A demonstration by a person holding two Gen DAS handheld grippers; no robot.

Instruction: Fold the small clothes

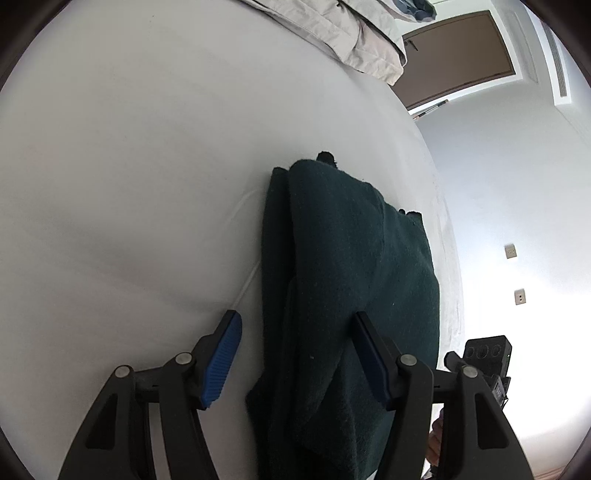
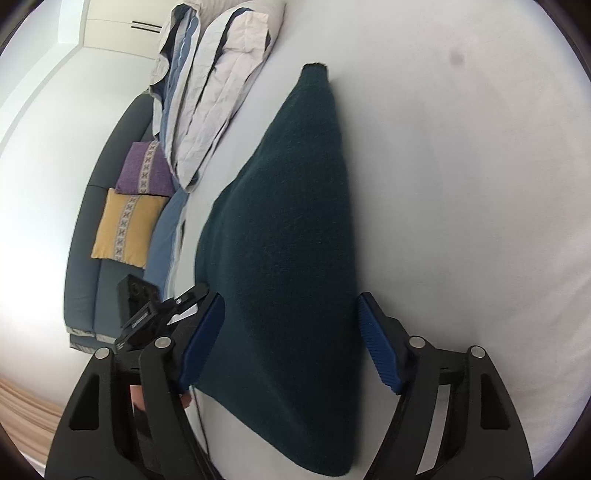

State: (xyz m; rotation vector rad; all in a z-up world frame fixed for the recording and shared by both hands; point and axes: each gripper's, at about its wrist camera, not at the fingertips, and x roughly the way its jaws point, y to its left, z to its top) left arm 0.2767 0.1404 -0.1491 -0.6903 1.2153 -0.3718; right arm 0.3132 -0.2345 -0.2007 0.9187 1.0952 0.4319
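My left hand-held gripper (image 1: 295, 354) stands open over the dark green knitted garment (image 1: 347, 280), which lies folded in layers on the white bed sheet (image 1: 129, 184). Its blue pads (image 1: 221, 365) are spread apart: the left one sits over bare sheet just beside the garment's edge, the right one over the cloth itself. Neither pad presses on the fabric, so nothing is held. The garment reaches away from me as a long, narrow bundle, close to the edge of the bed. Beyond it, at the far side of the bed, lies a rumpled pale quilt (image 1: 340, 33), and past that a brown door (image 1: 461, 55) in a white wall.

My right hand-held gripper (image 2: 291, 339) is open too. The garment (image 2: 288, 240) passes between its two blue pads (image 2: 380, 347), wide at my end and tapering to a narrow tip far off; the left pad is at the cloth's edge, the right one stands apart from it, and I am not squeezing it. In this view the other gripper's black body (image 2: 147, 310) shows at the lower left. Off to the left are the folded quilt (image 2: 218, 96), a purple cushion (image 2: 144, 170) and a yellow cushion (image 2: 125, 229) on a grey sofa (image 2: 85, 258).
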